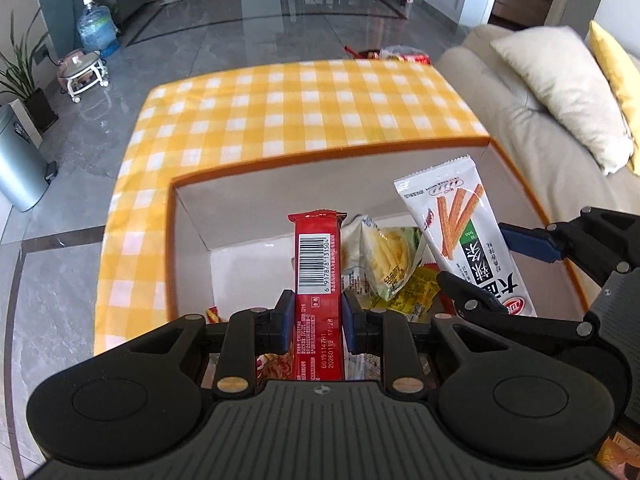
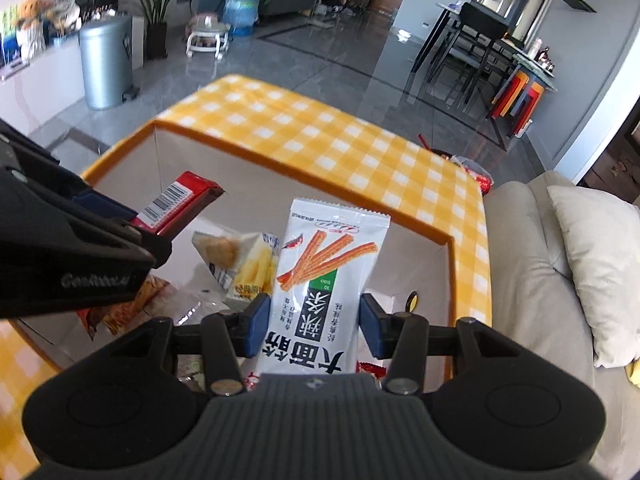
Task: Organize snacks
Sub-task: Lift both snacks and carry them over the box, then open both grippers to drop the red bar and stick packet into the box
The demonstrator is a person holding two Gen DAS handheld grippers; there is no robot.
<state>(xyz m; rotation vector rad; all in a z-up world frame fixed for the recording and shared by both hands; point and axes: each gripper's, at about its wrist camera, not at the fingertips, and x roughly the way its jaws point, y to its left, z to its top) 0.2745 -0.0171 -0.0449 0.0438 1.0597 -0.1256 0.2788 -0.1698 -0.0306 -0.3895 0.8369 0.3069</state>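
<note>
Holding packets over the box (image 1: pixel 188 216), both grippers risk collision: left gripper (image 1: pixel 318 316) clamps the red bar (image 1: pixel 318 256), right gripper (image 2: pixel 314 326) clamps the white packet (image 2: pixel 320 272) just beside.

This is a home's open living and dining room. A cream upholstered sofa (image 1: pixel 500 92) with a pale cushion (image 2: pixel 600 264) adjoins a table under a yellow-and-white checked cloth (image 1: pixel 304 112). Polished grey stone tiles (image 1: pixel 224 36) run to a dark dining table with chairs (image 2: pixel 480 44), a blue water-cooler bottle (image 1: pixel 98 28), potted green plants (image 2: pixel 158 12) and a silver pedal bin (image 2: pixel 105 66).
</note>
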